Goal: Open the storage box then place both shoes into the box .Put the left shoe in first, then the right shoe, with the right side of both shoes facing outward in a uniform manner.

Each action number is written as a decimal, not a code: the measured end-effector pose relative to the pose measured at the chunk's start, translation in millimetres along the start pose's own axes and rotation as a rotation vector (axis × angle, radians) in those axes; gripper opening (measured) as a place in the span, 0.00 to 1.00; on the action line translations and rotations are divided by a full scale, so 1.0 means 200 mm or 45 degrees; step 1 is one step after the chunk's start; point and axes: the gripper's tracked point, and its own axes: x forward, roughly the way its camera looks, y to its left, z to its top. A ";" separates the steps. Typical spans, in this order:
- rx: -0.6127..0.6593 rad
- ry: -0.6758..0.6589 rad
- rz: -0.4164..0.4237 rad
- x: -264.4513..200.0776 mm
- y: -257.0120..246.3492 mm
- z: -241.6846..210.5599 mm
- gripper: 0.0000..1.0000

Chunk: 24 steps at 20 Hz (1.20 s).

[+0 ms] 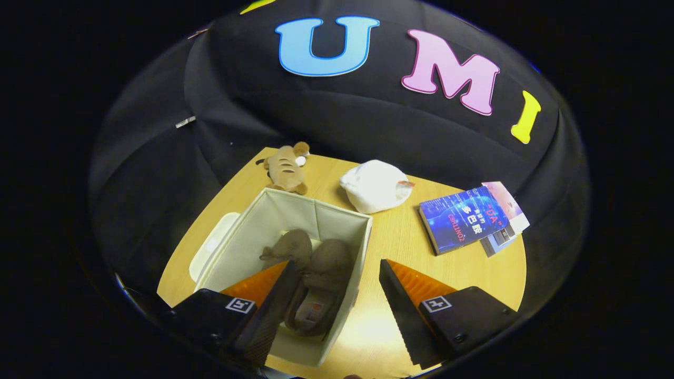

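— Brown shoes [316, 273]: where are they?
— Both lie side by side inside the open box [342, 221], which sits on the wooden surface [400, 237].
— And the gripper [337, 310]?
— Spread wide, holding nothing; one finger is over the box, the other outside it.
— What else?
— Lid [210, 247] at the box's 9 o'clock, plush toy [287, 168] at 12, white bundle [376, 185] at 1, book [463, 218] at 3.
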 end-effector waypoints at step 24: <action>-0.016 -0.565 -0.190 -0.74 -1.19 0.00 0.98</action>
